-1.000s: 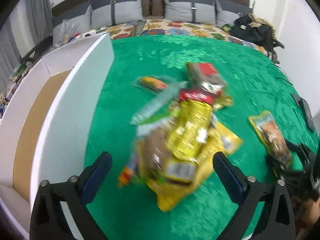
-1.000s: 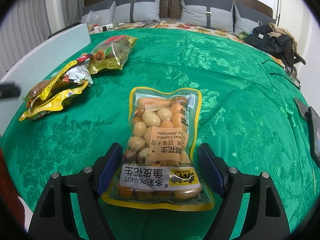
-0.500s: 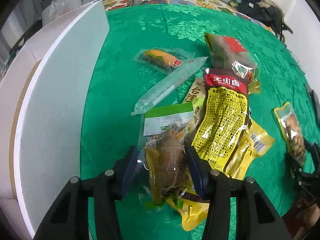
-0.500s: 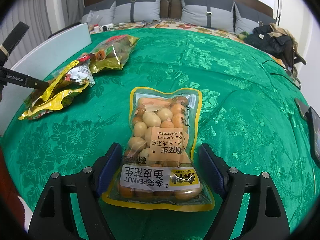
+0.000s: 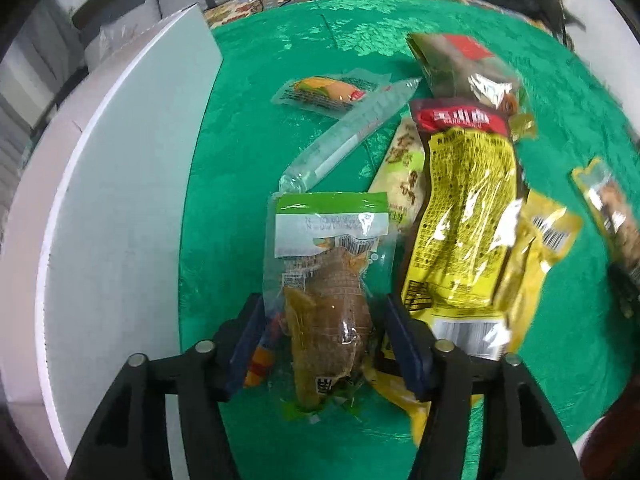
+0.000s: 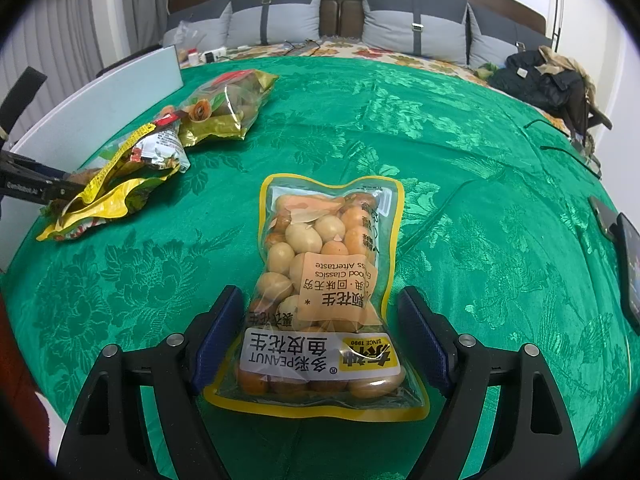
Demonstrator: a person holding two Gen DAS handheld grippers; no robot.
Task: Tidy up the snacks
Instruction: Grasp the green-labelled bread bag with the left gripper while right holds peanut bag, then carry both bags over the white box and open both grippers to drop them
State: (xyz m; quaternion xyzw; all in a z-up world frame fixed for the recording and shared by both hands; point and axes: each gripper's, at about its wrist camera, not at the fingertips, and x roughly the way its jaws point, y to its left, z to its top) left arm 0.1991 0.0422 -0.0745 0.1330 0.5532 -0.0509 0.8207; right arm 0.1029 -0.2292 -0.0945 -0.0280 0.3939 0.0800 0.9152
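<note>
A clear packet with a green-and-white top and a brown snack inside (image 5: 320, 248) lies at the near edge of a snack pile on the green bedspread (image 5: 248, 160). My left gripper (image 5: 324, 312) is shut on its lower half, both blue pads pressed against its sides. Beside it lie a yellow packet with a red top (image 5: 464, 216), a clear tube pack (image 5: 352, 136) and a brown bag (image 5: 460, 64). My right gripper (image 6: 320, 300) stands open around a yellow-rimmed peanut bag (image 6: 324, 264), with a gap at each pad. The left gripper (image 6: 36, 190) shows at the pile in the right wrist view.
A tall white box wall (image 5: 120, 208) runs along the pile's left side. A small packet with an orange snack (image 5: 324, 90) lies farther back. A phone (image 6: 628, 264) rests at the right edge, and a dark bag (image 6: 540, 80) and grey pillows (image 6: 280, 20) sit at the bed's head.
My left gripper dropped down onto the pile and its jaws went from wide open to closed on the clear brown-snack packet. The right gripper and the peanut bag stayed still.
</note>
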